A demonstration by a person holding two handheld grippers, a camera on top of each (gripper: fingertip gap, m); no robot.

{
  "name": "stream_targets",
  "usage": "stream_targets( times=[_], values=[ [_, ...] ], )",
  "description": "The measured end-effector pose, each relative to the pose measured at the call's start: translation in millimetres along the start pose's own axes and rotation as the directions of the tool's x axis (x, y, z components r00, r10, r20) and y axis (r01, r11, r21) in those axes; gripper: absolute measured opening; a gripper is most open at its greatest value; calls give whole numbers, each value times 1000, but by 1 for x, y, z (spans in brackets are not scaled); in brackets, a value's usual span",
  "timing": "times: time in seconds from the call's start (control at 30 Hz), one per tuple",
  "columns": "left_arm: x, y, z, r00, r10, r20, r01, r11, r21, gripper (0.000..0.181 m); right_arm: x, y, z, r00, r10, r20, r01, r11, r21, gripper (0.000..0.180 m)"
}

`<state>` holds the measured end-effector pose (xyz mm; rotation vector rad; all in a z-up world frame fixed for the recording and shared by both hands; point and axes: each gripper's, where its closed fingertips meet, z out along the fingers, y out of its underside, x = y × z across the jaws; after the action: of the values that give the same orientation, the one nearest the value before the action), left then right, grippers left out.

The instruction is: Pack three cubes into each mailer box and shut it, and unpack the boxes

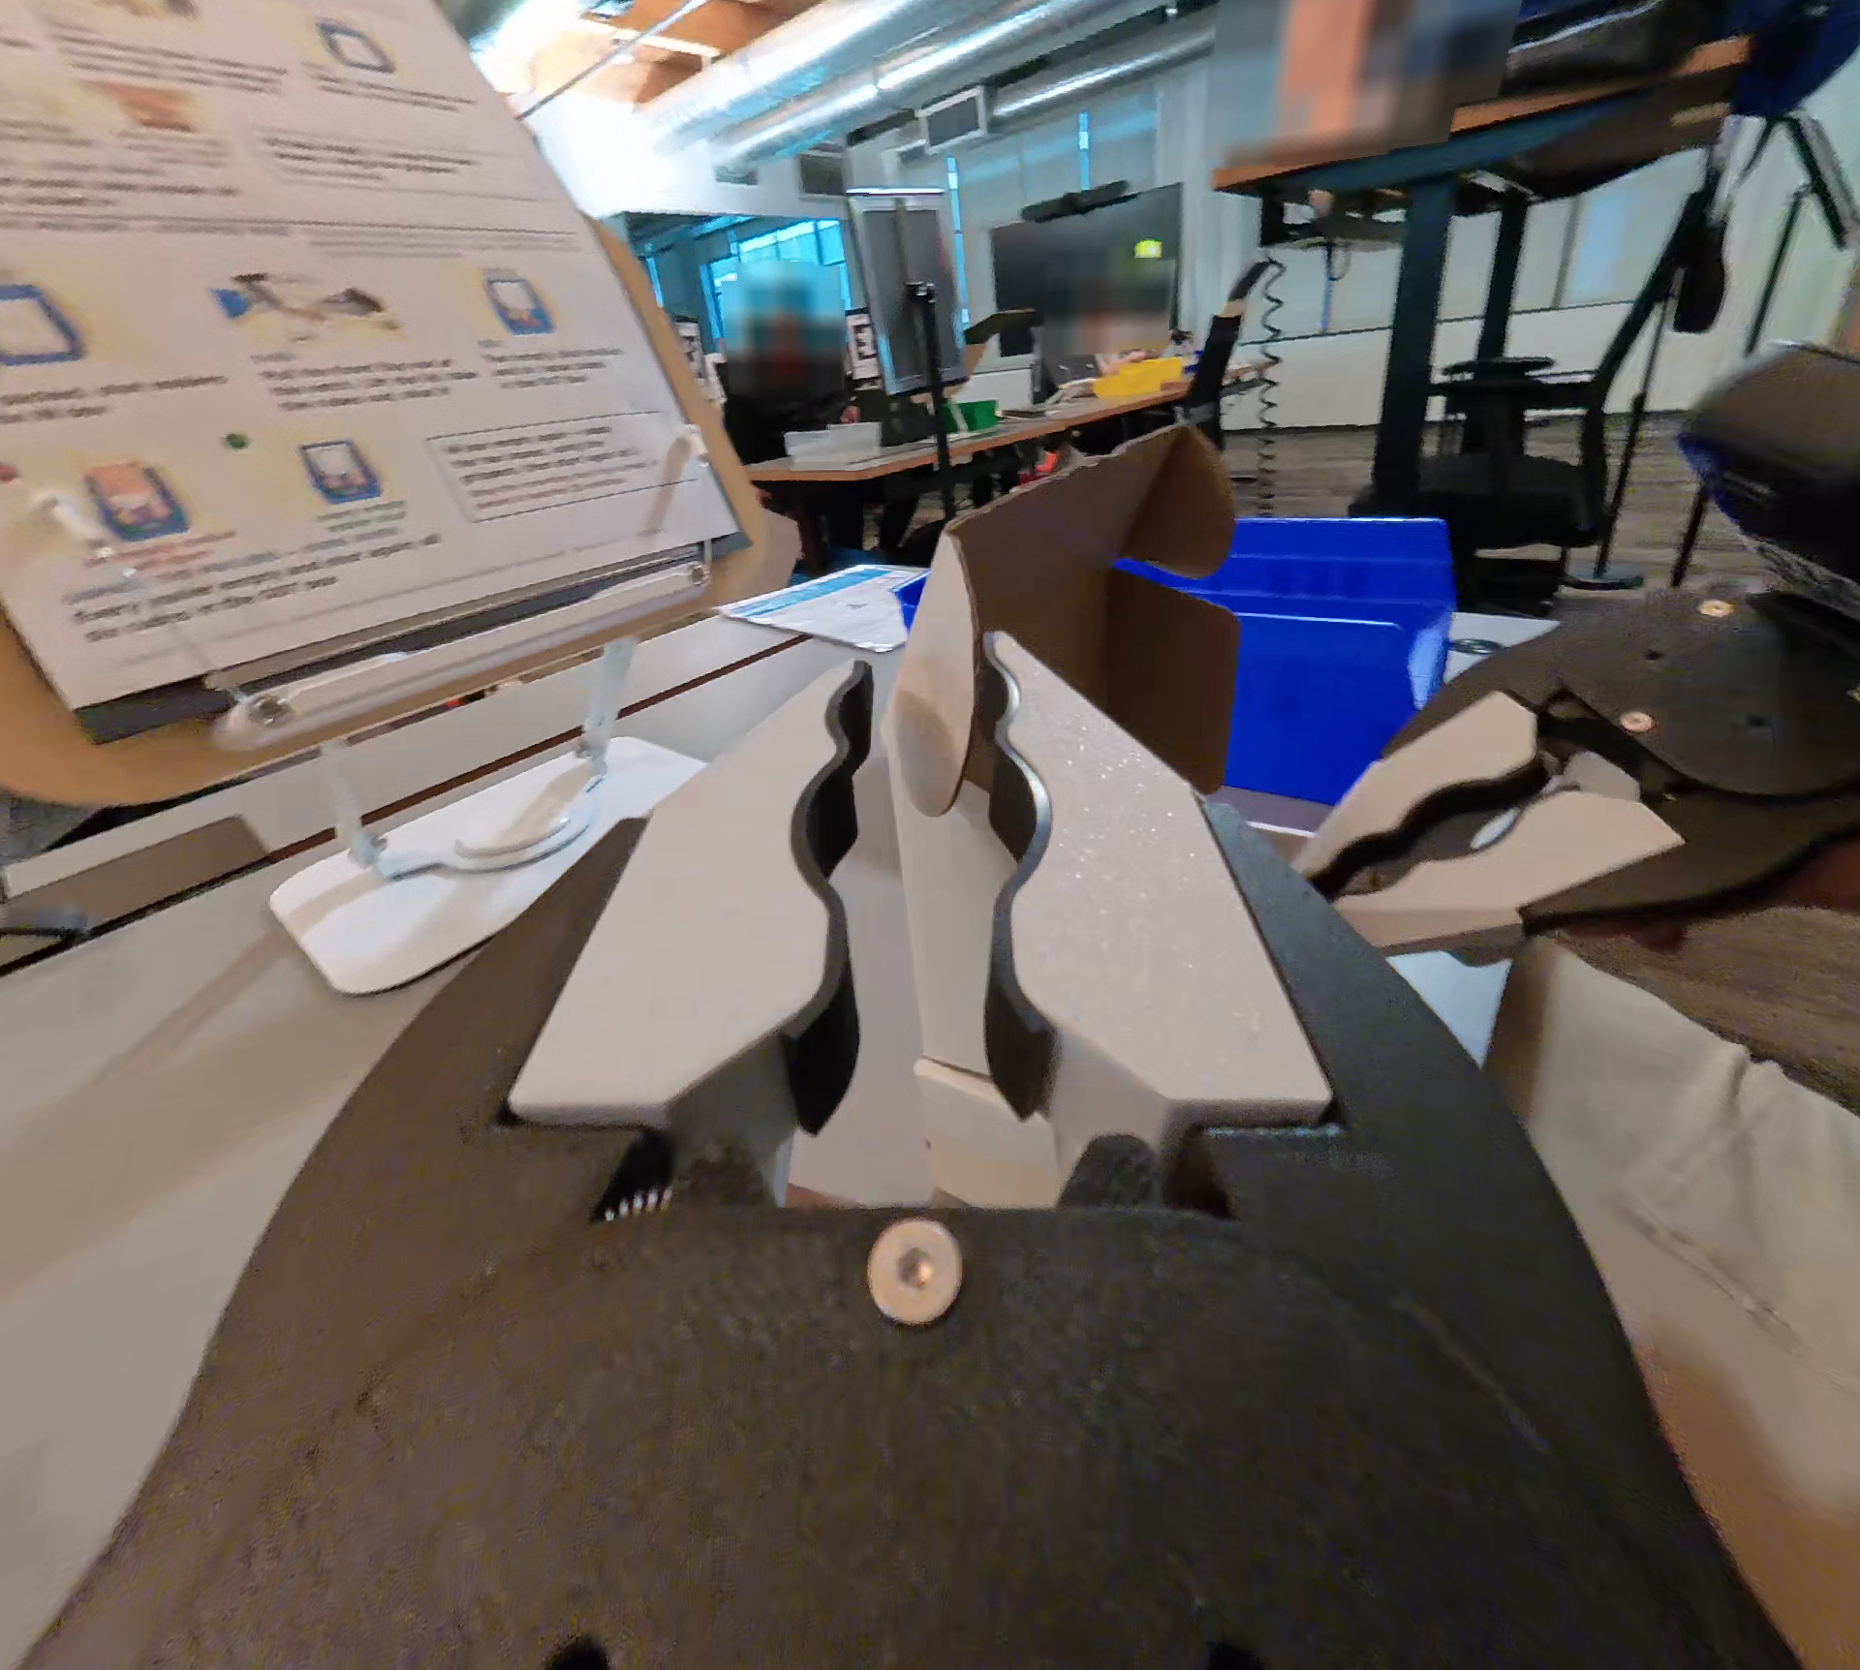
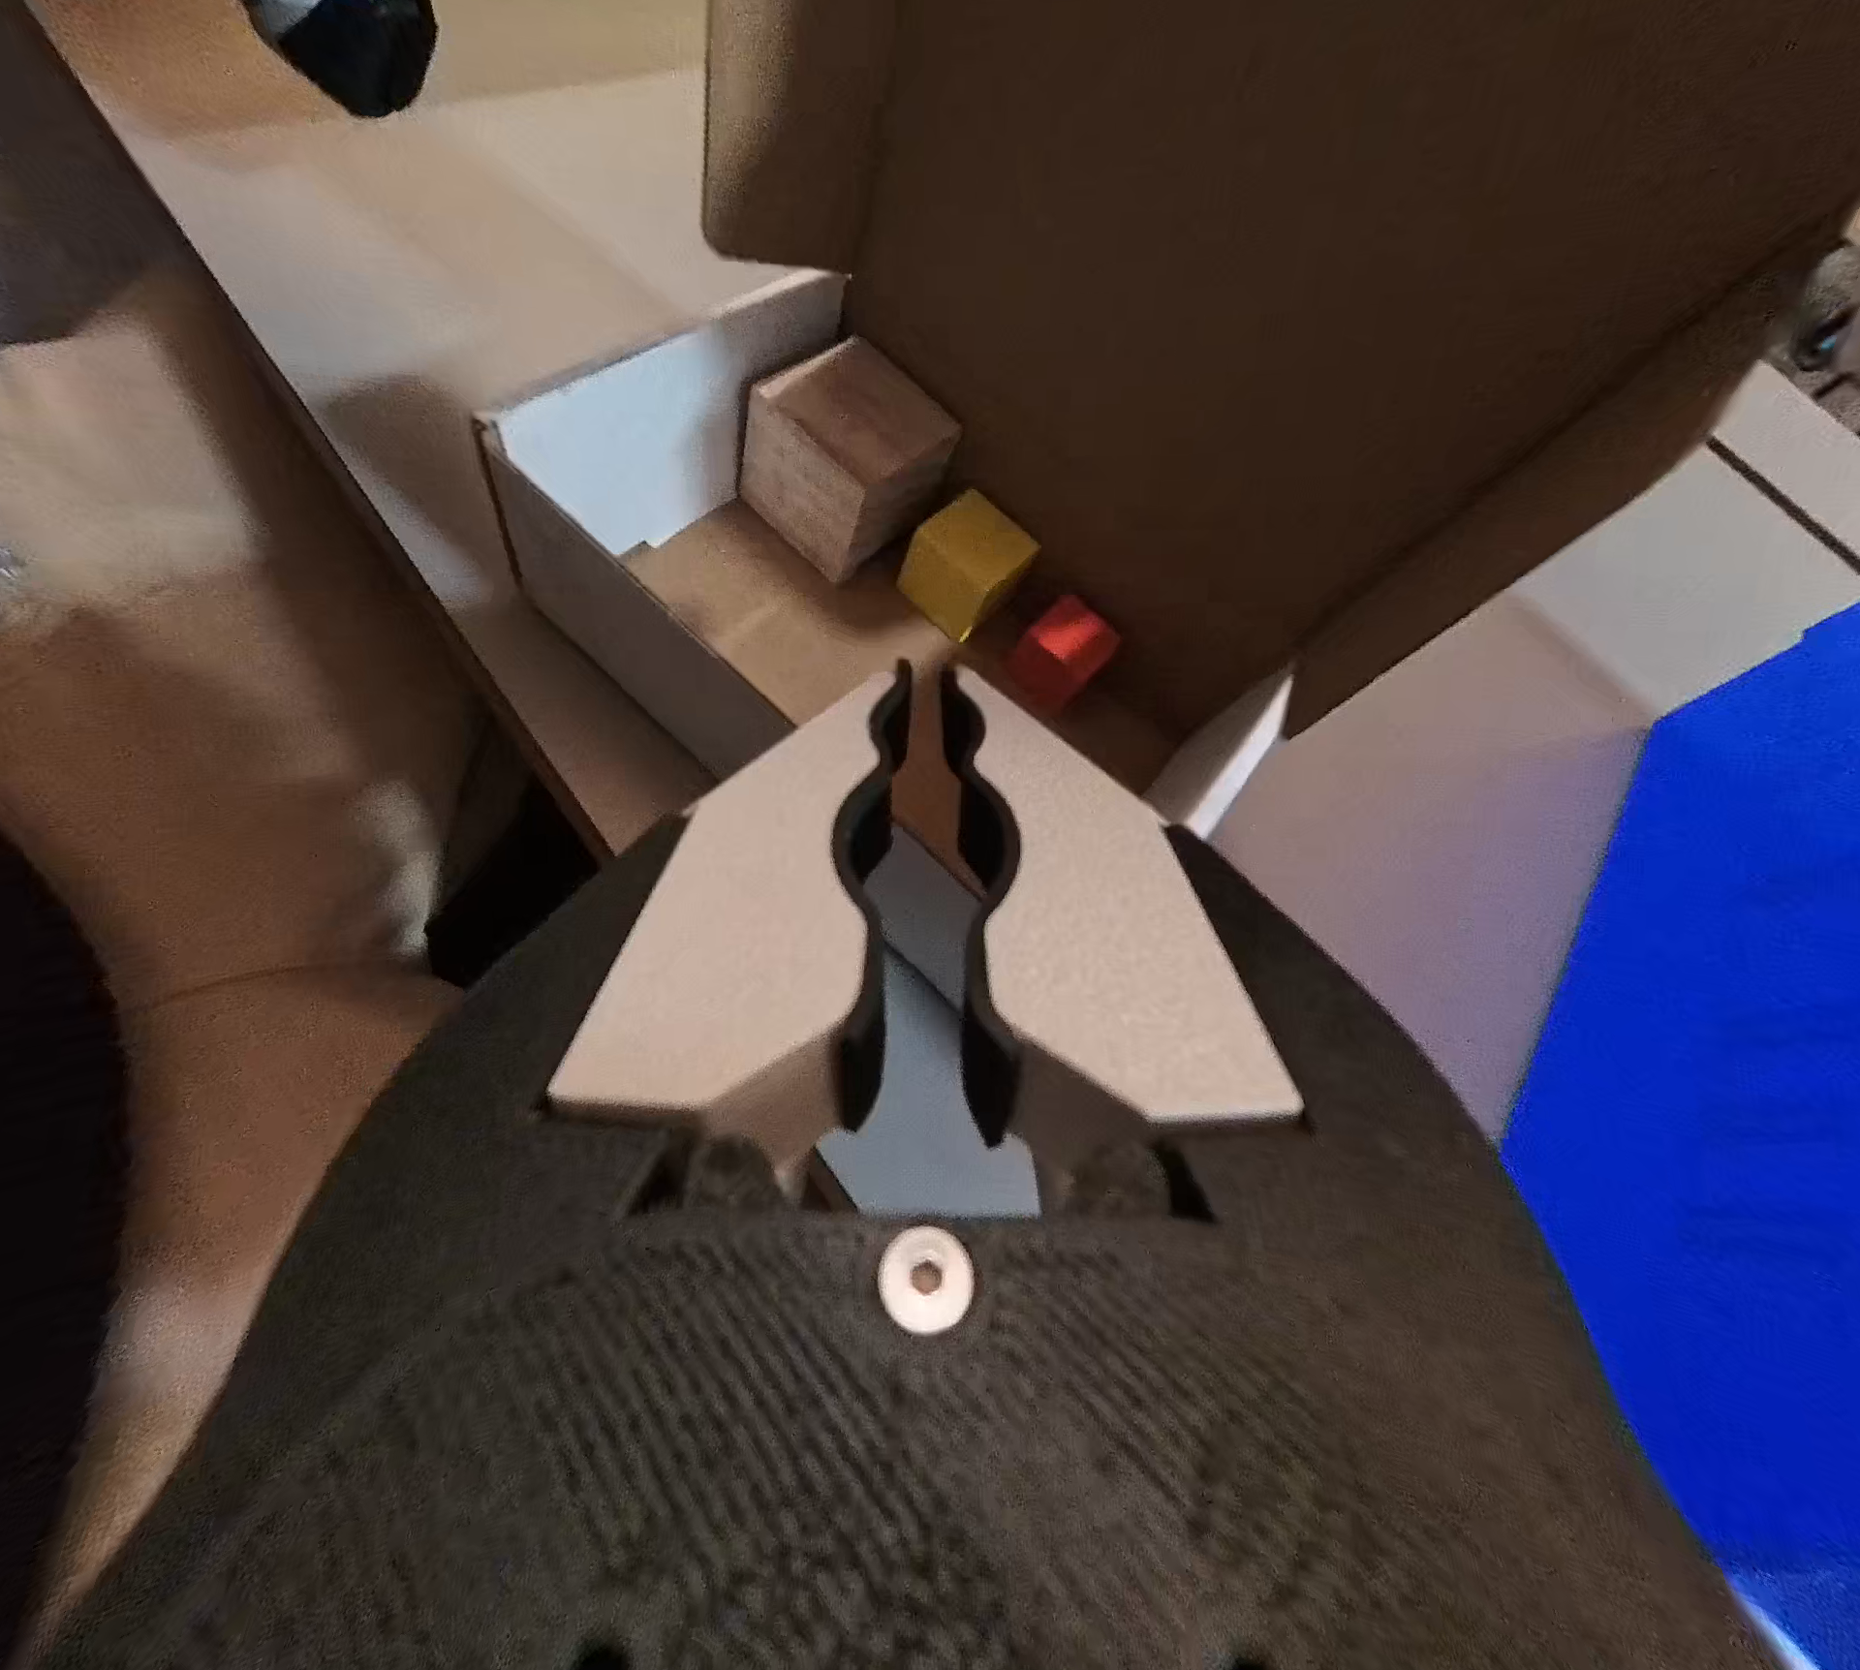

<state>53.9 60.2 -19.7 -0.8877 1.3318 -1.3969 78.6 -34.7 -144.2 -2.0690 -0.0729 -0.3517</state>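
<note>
Mailer box (image 2: 604, 454): sits open on the pale table (image 1: 151, 1118), just beside the blue bin (image 1: 1329, 676) at the table's far right. Opens upward, with the lid (image 2: 1308, 213) swung up about upright on the back wall and its brown inner face turned toward the right gripper (image 2: 924, 681). Runs with its long axis from far left to near right in the right wrist view.

Holds three cubes in a row along that axis, tight against the back wall under the hinge: wooden cube (image 2: 845, 454) toward the far-left corner, yellow cube (image 2: 961, 560) next to it, red cube (image 2: 1062, 651) nearest. Leaves the front half of the floor bare, likely so the lid's flaps can tuck in, or simply where the cubes landed.

Right gripper: hangs over the box's front wall, jaws drawn close with only a thin gap; pinching cardboard or not, cannot tell.

Left gripper (image 1: 926, 666): reaches up at the lid's side flap (image 1: 926, 746), which stands between the jaws, white face to the left; touches the right finger, but real clamping cannot be told. Seems placed to keep the lid up or steer it.

Document stand (image 1: 302, 263): stands at the table's far left, well apart.
</note>
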Motion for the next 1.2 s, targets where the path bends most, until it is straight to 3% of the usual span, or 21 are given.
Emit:
stream_targets(
  times=[0.17,0.33,0.4,0.5,0.6,0.77,0.93,1.1,1.2],
  values=[
    [-22,29,11,996,-19,86,29,991,-128,28,4,2,0,1000,2,14,-2,1000,10,2],
    [-45,42,15,896,-412,163,430,898,-90,37,19,9,-4,1000,0,-15,0,1000,-3,0],
    [-57,52,11,849,-483,214,512,851,-115,38,29,13,-5,998,-10,-55,9,1000,-15,0],
    [-69,66,1,845,-458,277,510,846,-156,32,41,17,-7,995,-11,-102,8,1000,-26,3],
    [-57,57,0,840,-505,197,532,837,-126,32,41,11,-9,994,17,-107,-19,1000,-18,15],
    [-46,50,2,857,-493,151,511,852,-115,33,18,-31,-6,997,-20,-69,22,999,36,22],
    [-45,49,1,856,-499,137,514,850,-116,33,-15,-26,25,984,108,140,-69,965,-255,42],
    [-43,47,0,866,-486,121,498,860,-115,32,-18,-21,54,957,215,196,-125,912,-390,54],
    [-42,46,0,872,-477,108,487,867,-109,31,-26,-24,58,930,270,249,-166,914,-371,44]
  ],
)
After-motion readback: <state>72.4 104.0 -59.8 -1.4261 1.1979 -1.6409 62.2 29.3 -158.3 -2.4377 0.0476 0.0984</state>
